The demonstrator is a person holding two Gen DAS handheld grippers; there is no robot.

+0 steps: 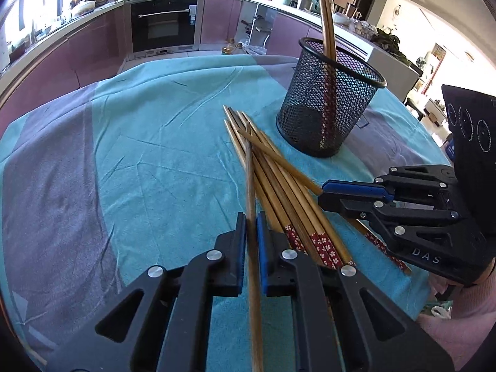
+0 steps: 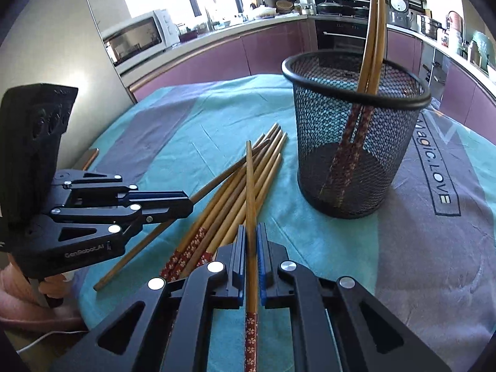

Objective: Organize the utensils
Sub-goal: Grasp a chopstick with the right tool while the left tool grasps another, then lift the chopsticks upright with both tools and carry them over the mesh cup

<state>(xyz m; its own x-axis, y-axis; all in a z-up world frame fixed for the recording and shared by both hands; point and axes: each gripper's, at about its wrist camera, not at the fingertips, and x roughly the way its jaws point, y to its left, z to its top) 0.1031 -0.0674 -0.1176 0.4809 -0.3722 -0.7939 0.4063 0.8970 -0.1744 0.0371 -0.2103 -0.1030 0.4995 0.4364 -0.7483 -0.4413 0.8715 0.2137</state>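
Currently both grippers are clamped on chopsticks. Left gripper [image 1: 251, 226] pinches one chopstick [image 1: 250, 186] along its plain wooden shaft; right gripper [image 2: 251, 238] pinches another chopstick [image 2: 251, 186] just ahead of its red flowered end. Loose chopstick pile [image 1: 279, 179] lies on the teal cloth [image 1: 155, 124], beside the upright black mesh holder [image 1: 328, 105], which contains two chopsticks [image 1: 327, 21].

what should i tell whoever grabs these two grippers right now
Left gripper: shut on one chopstick.
Right gripper: shut on another single chopstick.
Mesh holder stands upright on the teal cloth, with two chopsticks in the holder already.
Loose pile lies beside the holder.
Left to do: drop both held sticks into the holder, then clear the pile.
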